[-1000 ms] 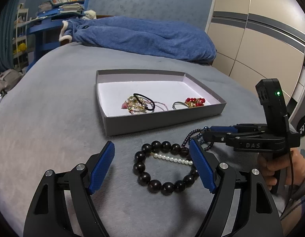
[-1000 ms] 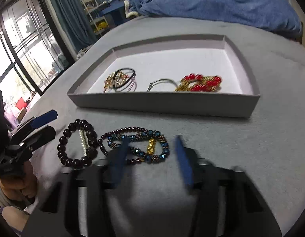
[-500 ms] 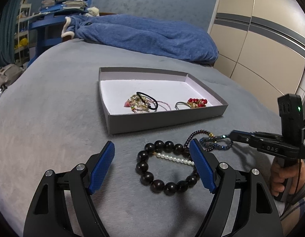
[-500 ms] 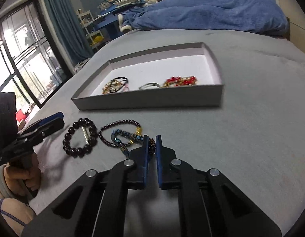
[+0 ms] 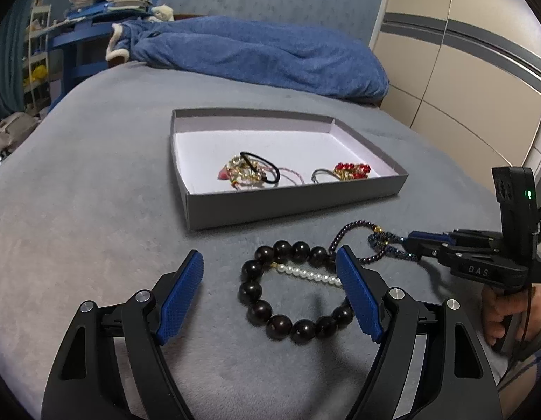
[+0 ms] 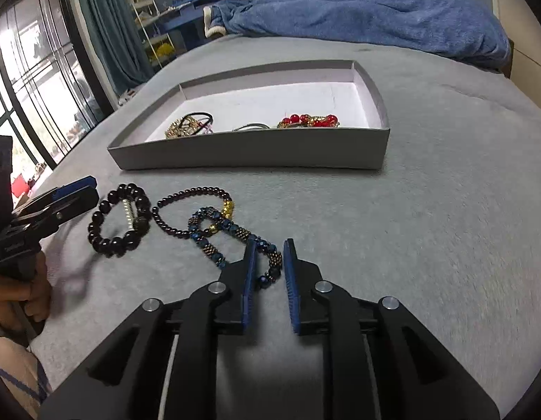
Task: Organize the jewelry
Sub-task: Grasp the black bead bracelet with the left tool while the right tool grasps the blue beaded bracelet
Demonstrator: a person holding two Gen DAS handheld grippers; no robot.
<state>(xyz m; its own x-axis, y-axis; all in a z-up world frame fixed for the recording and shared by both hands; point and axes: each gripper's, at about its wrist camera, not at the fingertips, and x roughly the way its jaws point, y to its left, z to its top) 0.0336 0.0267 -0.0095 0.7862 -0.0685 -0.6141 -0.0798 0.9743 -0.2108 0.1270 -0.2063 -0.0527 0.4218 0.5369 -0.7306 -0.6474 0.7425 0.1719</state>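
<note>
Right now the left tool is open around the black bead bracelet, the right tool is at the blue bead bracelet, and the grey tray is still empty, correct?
Not quite: the grey tray is not empty. The right wrist view shows a red bead bracelet, a black hair tie and other pieces in it. The rest stands: the left tool is open around the black bead bracelet, and the right tool is at the blue bead bracelet.

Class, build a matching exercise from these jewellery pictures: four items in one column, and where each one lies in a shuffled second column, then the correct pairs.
Items
1. black bead bracelet
2. blue bead bracelet
3. red bead bracelet
4. black hair tie

Places
A. in the box, right part
B. between the open left gripper fingers
C. in the box, left part
D. at the right gripper tips

Pairs: 1-B, 2-D, 3-A, 4-C
</note>
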